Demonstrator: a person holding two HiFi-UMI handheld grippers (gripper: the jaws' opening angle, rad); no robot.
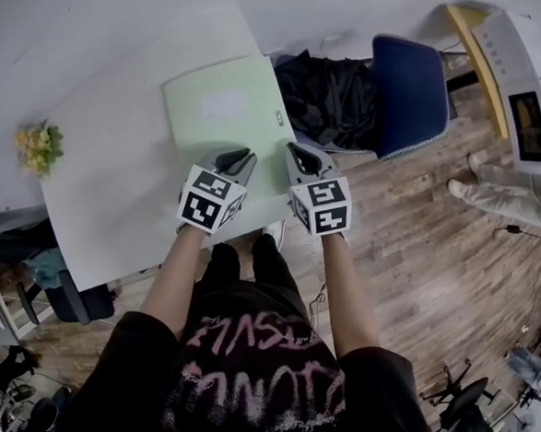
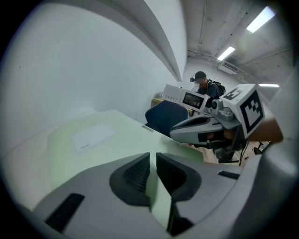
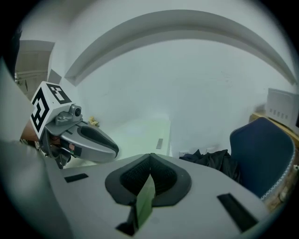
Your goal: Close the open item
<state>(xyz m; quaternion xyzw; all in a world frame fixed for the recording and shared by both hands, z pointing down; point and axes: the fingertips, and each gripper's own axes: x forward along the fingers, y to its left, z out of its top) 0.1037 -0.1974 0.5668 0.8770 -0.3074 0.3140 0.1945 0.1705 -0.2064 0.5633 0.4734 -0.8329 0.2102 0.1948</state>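
Note:
A pale green folder (image 1: 227, 121) with a white label lies flat on the white table (image 1: 111, 185). Both grippers sit side by side at its near edge, pointing away from me. My left gripper (image 1: 241, 157) has the thin green cover (image 2: 126, 140) running in between its pads (image 2: 138, 175), and the jaws are almost together on it. My right gripper (image 1: 300, 155) is shut on the same cover, with a green strip (image 3: 145, 198) wedged between its closed pads (image 3: 135, 177). In each gripper view the other gripper shows close alongside.
A blue chair (image 1: 412, 94) with a black garment (image 1: 331, 95) draped on it stands just right of the table. Yellow flowers (image 1: 39, 148) sit at the table's left edge. A white device (image 1: 520, 91) is at the far right. A person (image 2: 203, 84) stands in the background.

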